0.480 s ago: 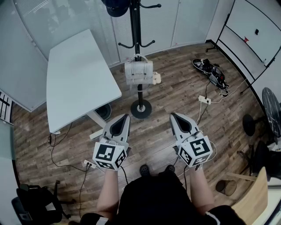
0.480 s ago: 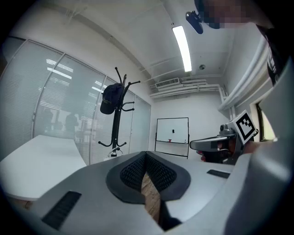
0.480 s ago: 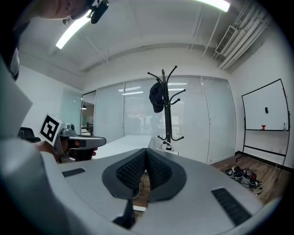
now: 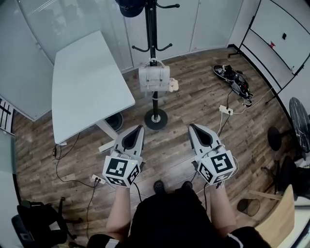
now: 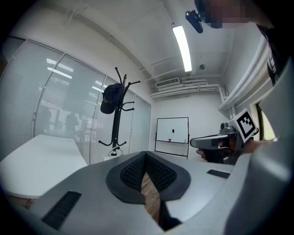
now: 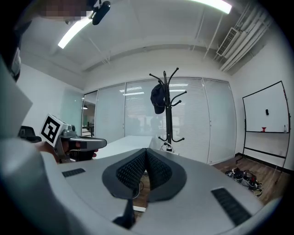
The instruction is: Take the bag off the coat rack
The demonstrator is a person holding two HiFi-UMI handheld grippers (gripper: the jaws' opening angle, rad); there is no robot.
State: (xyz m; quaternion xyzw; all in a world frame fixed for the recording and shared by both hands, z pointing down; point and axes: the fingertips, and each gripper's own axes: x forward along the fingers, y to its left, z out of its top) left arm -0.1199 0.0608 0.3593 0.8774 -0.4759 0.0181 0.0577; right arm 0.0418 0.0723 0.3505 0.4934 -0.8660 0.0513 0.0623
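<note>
A white handbag (image 4: 154, 78) hangs by its handle from a low hook of the black coat rack (image 4: 152, 29), whose round base (image 4: 155, 119) stands on the wood floor. A dark cap (image 4: 129, 7) hangs near the rack's top. My left gripper (image 4: 139, 128) and right gripper (image 4: 192, 127) are held side by side well short of the rack, both shut and holding nothing. In the left gripper view the rack (image 5: 117, 117) and cap (image 5: 110, 98) stand ahead to the left. In the right gripper view the rack (image 6: 168, 110) stands ahead over the shut jaws.
A white table (image 4: 87, 85) stands left of the rack. Cables and a power strip (image 4: 225, 110) lie on the floor at the right, with a dark heap (image 4: 232, 78) beyond. A whiteboard (image 4: 278, 34) lines the right wall. Chairs stand at both lower corners.
The view has shifted slightly; rack and bag sit a little to the right. Both grippers stay where they were, shut.
</note>
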